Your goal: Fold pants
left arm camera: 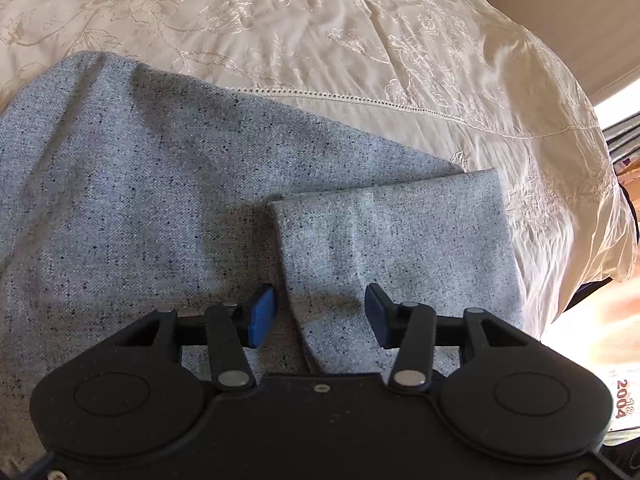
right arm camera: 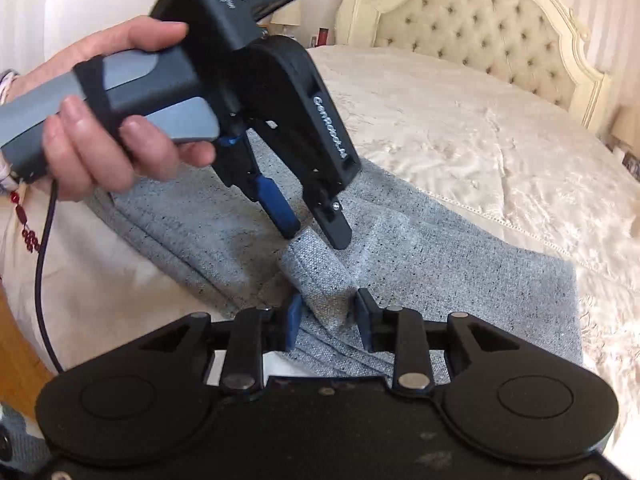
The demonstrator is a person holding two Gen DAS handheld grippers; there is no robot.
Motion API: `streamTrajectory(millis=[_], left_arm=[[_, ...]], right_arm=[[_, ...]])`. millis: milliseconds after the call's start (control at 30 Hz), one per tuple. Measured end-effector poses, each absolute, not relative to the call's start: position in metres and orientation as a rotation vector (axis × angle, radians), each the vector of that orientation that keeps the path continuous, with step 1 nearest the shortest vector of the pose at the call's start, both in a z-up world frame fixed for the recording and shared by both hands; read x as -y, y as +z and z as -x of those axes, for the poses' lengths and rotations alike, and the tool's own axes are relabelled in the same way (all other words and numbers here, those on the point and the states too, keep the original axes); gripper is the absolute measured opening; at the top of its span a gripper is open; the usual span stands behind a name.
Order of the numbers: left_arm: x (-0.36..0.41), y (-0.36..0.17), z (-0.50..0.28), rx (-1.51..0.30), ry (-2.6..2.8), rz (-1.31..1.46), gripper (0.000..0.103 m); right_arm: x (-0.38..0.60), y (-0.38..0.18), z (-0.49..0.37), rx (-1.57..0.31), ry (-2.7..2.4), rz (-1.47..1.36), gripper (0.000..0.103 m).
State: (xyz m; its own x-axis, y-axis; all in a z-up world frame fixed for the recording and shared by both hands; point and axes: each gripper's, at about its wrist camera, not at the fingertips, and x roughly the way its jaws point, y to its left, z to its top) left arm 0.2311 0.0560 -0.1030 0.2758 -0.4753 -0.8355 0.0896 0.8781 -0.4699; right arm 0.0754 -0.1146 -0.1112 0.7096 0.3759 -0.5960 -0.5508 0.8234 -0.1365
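Grey speckled pants [left arm camera: 120, 200] lie spread on a cream bedspread [left arm camera: 320, 40]. One leg end [left arm camera: 400, 240] is folded back over the rest. My left gripper [left arm camera: 322, 316] is open, its jaws either side of the folded leg's edge, not closed on it. In the right wrist view the left gripper [right arm camera: 318, 236] hovers just above a raised fold of the pants [right arm camera: 316, 276]. My right gripper [right arm camera: 328, 320] is open, its blue pads [right arm camera: 294, 320] close on both sides of that same fold; whether they touch it I cannot tell.
The bed has a tufted cream headboard [right arm camera: 480, 28] at the far end. The bed's edge [left arm camera: 600, 240] drops off to the right in the left wrist view, with wooden floor [right arm camera: 16, 344] beside it. A cable [right arm camera: 40, 280] hangs from the left gripper's handle.
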Motion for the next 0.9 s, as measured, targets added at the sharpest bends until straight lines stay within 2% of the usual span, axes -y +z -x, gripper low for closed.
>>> streamTrajectory(millis=[133, 200, 267, 333, 367, 500, 700, 900], left_arm=[[-0.038, -0.105, -0.233, -1.24, -0.408, 0.327, 0.065], [-0.029, -0.106, -0.234, -1.236, -0.408, 0.308, 0.073], [-0.021, -0.105, -0.232, -1.23, -0.388, 0.283, 0.072], [-0.014, -0.101, -0.228, -1.207, -0.364, 0.225, 0.055], [-0.012, -0.099, -0.225, -1.19, -0.338, 0.19, 0.042], [-0.015, -0.09, -0.218, -1.155, -0.347, 0.19, 0.019], [-0.013, -0.078, -0.214, -1.113, -0.345, 0.141, 0.016], [-0.035, -0.048, -0.214, -1.021, -0.292, 0.102, 0.015]], right_arm=[[0.139, -0.096, -0.075, -0.603, 0.573, 0.143, 0.032], [0.159, -0.087, -0.085, -0.614, 0.561, 0.034, 0.032], [0.177, -0.079, -0.095, -0.607, 0.517, -0.043, 0.032], [0.194, -0.077, -0.105, -0.613, 0.451, -0.099, 0.032], [0.203, -0.076, -0.11, -0.622, 0.409, -0.126, 0.032], [0.243, -0.081, -0.134, -0.697, 0.263, -0.274, 0.035], [0.285, -0.112, -0.178, -0.833, 0.183, -0.542, 0.034], [0.276, -0.115, -0.186, -0.828, 0.205, -0.547, 0.035]])
